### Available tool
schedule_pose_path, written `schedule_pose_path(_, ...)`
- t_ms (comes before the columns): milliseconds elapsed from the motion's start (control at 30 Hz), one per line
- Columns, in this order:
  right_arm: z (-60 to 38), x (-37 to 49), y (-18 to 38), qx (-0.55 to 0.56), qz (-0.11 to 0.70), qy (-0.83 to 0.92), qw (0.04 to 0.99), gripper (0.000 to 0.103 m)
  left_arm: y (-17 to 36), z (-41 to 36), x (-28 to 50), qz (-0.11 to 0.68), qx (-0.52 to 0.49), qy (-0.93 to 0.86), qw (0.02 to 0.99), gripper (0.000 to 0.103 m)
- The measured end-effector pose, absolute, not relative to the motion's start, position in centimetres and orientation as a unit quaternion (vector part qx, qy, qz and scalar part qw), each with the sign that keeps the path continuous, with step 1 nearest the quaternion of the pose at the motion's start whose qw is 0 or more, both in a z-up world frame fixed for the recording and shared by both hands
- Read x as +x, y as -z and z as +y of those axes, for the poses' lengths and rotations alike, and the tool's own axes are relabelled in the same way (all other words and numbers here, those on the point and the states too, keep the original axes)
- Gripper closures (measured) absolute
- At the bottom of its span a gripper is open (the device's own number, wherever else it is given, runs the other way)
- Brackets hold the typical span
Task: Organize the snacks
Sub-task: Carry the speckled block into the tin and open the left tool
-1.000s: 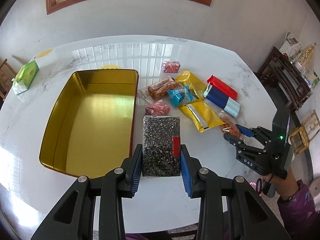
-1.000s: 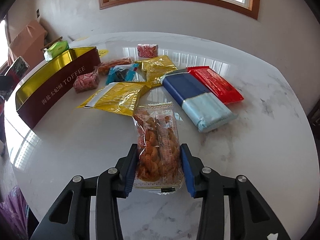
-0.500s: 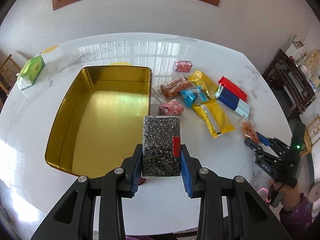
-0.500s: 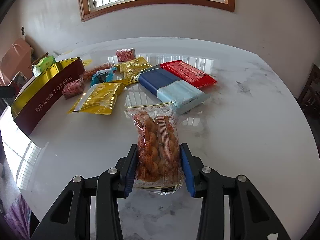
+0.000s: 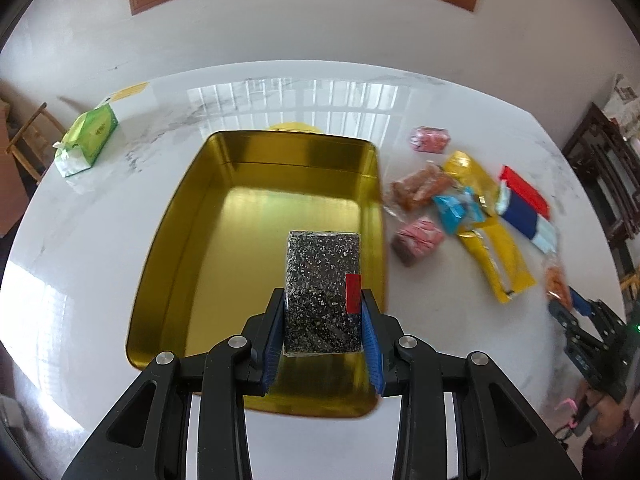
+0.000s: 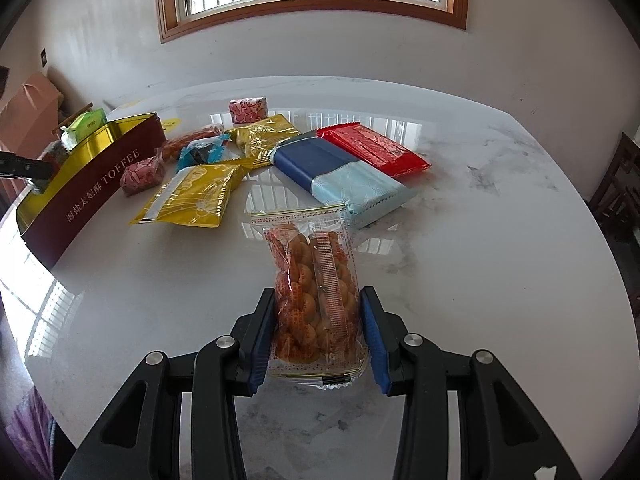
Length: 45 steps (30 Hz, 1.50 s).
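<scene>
Carrying the black speckled rectangular snack pack pinched between its blue pads, the left gripper had swung over from the bare marble a second earlier and hung above the near right corner of the empty gold metal tin. That shift likely meant the drop was next: the tin sat directly beneath and ahead of the fingers. Off to the right, the right gripper had pulled back from the pile, clamped on the clear bag of orange twisted crackers, lifted over the white marble table. Ahead of it lay the blue-and-pale wrapped bar and the gold foil pouch, waiting.
</scene>
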State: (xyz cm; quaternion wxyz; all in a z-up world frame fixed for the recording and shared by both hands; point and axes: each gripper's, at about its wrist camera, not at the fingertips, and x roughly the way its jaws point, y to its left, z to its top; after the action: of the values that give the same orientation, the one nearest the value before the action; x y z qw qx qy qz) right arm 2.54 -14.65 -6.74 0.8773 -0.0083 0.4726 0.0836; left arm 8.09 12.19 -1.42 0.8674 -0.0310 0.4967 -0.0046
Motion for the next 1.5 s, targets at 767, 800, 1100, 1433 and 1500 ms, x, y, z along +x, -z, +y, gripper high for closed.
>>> schedule_pose_path(767,-14.6,2.5,6.7,-0.014,0.471,-0.08,0.879,0.065,5.9,16.8,17.8,0.54,0.006,-0.053,0.84,0.067)
schedule_pose_path(800,-14.6,2.5,6.7,-0.014,0.471,-0.08,0.879,0.065,6.0,16.8,17.9,0.54,0.008,-0.054,0.84,0.067)
schedule_pose_path(1100,-14.6,2.5,6.7,-0.015,0.471,-0.08,0.879,0.065,6.9,17.6,19.3,0.547,0.016,-0.066,0.835,0.067)
schedule_pose_path(1433,-14.6,2.5,6.8,-0.015,0.471,-0.079,0.879,0.065,6.6,18.3,19.1,0.533,0.033,-0.092,0.84,0.058)
schedule_pose_path(1500,-14.6,2.5,6.8,-0.015,0.471,-0.079,0.878,0.065,6.2,18.3,18.6,0.523,0.035,-0.097,0.846,0.054)
